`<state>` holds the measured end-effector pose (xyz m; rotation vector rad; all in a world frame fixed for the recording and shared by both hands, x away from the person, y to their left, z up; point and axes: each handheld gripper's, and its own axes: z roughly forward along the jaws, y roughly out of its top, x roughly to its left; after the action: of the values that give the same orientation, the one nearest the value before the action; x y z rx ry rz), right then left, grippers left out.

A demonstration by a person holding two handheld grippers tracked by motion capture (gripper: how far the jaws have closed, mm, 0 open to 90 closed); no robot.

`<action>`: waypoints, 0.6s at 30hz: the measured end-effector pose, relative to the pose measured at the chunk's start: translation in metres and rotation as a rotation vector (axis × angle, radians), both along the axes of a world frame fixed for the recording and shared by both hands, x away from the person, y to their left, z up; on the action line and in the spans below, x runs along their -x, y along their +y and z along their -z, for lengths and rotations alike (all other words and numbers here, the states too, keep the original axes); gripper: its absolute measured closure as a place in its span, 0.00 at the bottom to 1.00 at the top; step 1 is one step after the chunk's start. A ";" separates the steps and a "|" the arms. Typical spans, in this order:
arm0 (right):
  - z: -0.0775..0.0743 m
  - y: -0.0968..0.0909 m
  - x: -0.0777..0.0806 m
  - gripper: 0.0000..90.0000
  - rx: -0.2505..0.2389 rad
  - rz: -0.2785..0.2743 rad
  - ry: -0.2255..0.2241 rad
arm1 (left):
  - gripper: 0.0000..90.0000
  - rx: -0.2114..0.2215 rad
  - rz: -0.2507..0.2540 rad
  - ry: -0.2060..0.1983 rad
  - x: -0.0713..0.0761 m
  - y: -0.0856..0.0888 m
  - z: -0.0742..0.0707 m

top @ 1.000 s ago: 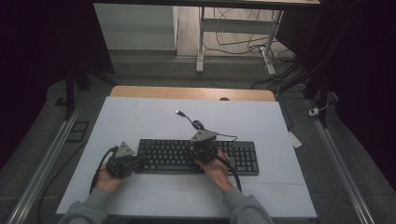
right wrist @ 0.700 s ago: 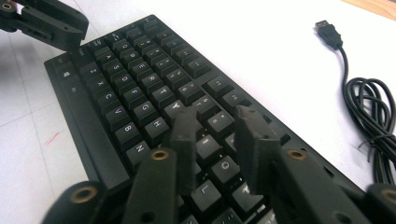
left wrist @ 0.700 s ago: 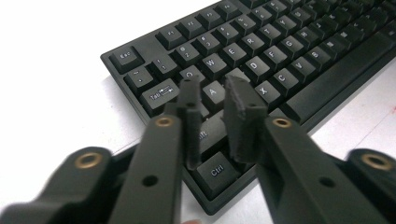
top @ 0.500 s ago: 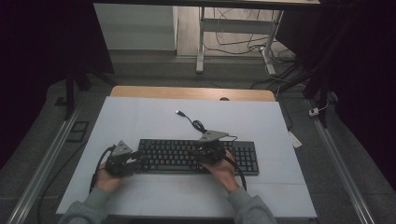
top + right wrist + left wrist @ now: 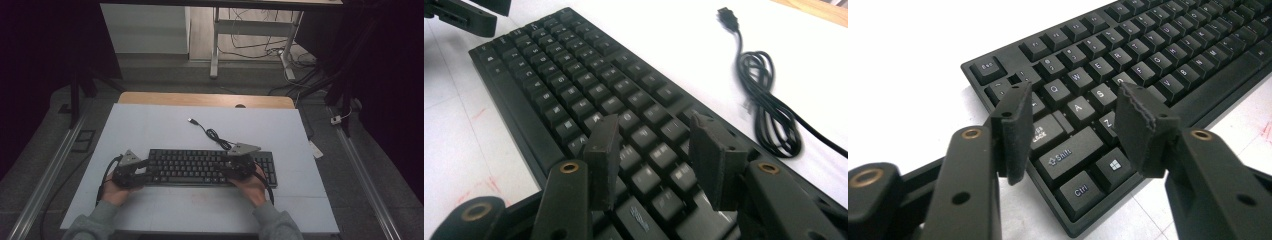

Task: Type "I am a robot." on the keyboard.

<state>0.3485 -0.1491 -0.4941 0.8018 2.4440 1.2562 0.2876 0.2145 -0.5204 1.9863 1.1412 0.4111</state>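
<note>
Grippers [image 5: 131, 172] [image 5: 239, 165] (jaws just opening) over keyboard [image 5: 200, 165]

Dim overhead view, glaring gripper views.

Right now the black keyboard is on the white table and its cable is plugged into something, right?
Not quite. The keyboard does lie on the white table, but its cable is not plugged in: the plug lies loose on the table. The high view shows it.

table [image 5: 150, 125]: white top | on it: black keyboard [image 5: 200, 167], its coiled USB cable [image 5: 212, 134]
</note>
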 end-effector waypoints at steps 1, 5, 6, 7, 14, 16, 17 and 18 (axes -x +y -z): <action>-0.001 -0.003 0.001 0.62 0.007 0.005 0.001 | 0.52 0.000 0.000 -0.002 0.000 0.000 0.000; -0.001 -0.016 0.006 0.61 -0.005 0.018 -0.003 | 0.46 0.003 -0.003 0.003 -0.001 0.000 -0.002; -0.002 -0.019 0.007 0.61 -0.008 0.021 0.001 | 0.44 0.004 -0.001 0.006 -0.001 0.000 -0.003; -0.002 -0.022 0.008 0.61 -0.006 0.022 -0.001 | 0.42 0.002 0.003 0.006 -0.001 -0.001 -0.003; 0.000 -0.036 0.015 0.61 -0.005 0.029 -0.002 | 0.34 -0.001 0.039 0.000 0.000 -0.004 -0.013; 0.001 -0.037 0.016 0.60 -0.007 0.027 -0.002 | 0.33 0.001 0.049 -0.006 0.000 -0.004 -0.016; 0.001 -0.038 0.017 0.60 -0.001 0.026 -0.004 | 0.33 0.001 0.052 -0.010 0.001 -0.005 -0.018; 0.001 -0.039 0.018 0.60 0.003 0.031 -0.006 | 0.33 0.003 0.054 -0.012 0.000 -0.005 -0.019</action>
<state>0.3308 -0.1876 -0.4951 0.8303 2.4189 1.2424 0.2872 0.2096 -0.5014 2.0050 1.0773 0.3924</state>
